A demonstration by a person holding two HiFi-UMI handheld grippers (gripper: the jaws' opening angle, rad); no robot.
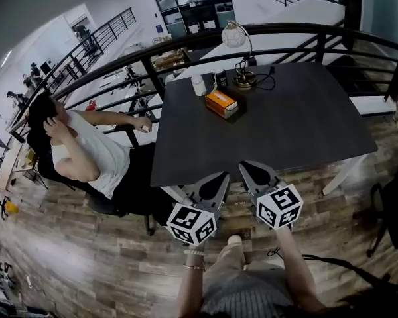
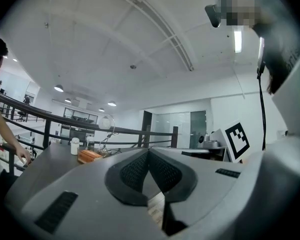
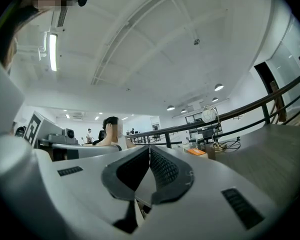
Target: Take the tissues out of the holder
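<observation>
The orange tissue holder (image 1: pixel 221 103) lies on the far left part of the dark table (image 1: pixel 298 128), with something pale at its near end. It also shows small and far in the left gripper view, tissue holder (image 2: pixel 89 155), and in the right gripper view, tissue holder (image 3: pixel 196 152). My left gripper (image 1: pixel 223 175) and right gripper (image 1: pixel 245 167) hover side by side at the table's near edge, well short of the holder. Both are shut with nothing between the jaws, left gripper (image 2: pixel 149 152) and right gripper (image 3: pixel 150 149).
A white container (image 1: pixel 198 85), a small dark object (image 1: pixel 220 78) and a desk lamp (image 1: pixel 237 45) with its cable stand behind the holder. A person (image 1: pixel 86 148) sits at the table's left side. A black railing (image 1: pixel 305 30) runs behind the table.
</observation>
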